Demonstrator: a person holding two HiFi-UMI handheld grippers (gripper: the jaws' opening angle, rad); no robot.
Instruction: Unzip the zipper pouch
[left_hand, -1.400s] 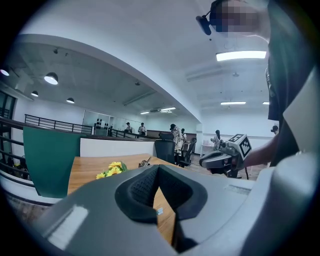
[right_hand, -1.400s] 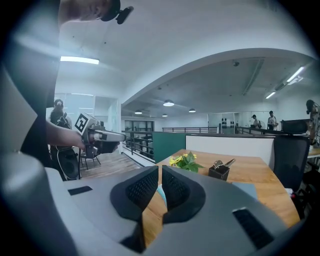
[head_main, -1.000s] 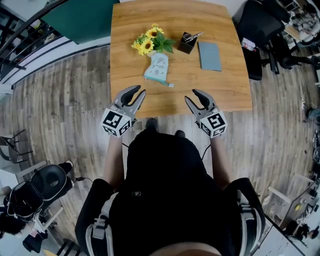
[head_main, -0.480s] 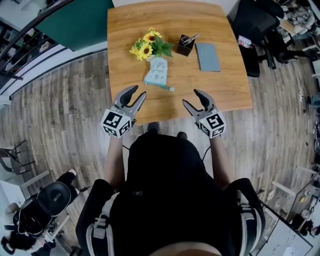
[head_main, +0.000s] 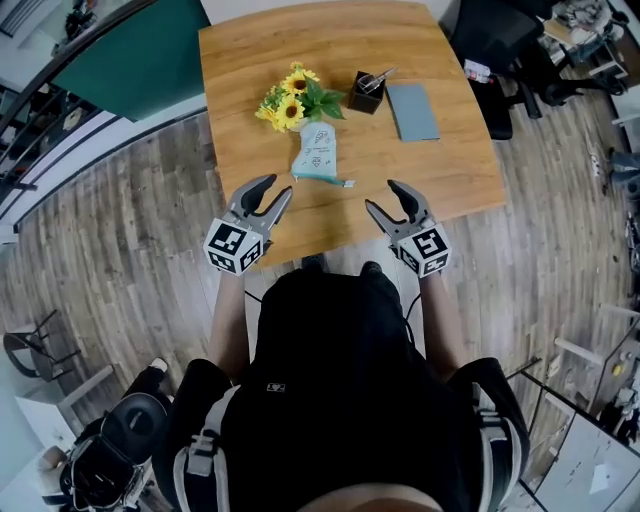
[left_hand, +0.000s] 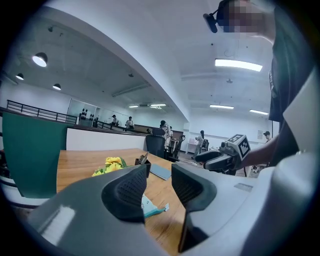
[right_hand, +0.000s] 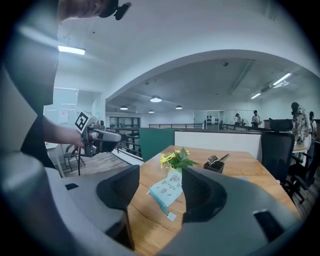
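Note:
A light teal zipper pouch (head_main: 317, 157) lies flat on the wooden table (head_main: 450, 170), its zip pull (head_main: 347, 183) pointing toward the near right. In the right gripper view the pouch (right_hand: 167, 190) shows between the jaws but well beyond them. My left gripper (head_main: 280, 185) hovers at the near table edge, left of the pouch and short of it. My right gripper (head_main: 381, 195) hovers to the pouch's right, also short of it. Both have just been opening their jaws and are open, with nothing between the pads. The left gripper (left_hand: 159, 182) partly hides the pouch (left_hand: 152, 206).
A bunch of sunflowers (head_main: 292, 98) lies just behind the pouch. A black pen holder (head_main: 367, 92) and a grey-blue notebook (head_main: 412, 110) sit at the far right of the table. Black office chairs (head_main: 490, 40) stand beyond the table's right corner.
Both grippers have come nearer to the pouch over the near table edge. Their jaws stand wider than a second ago.

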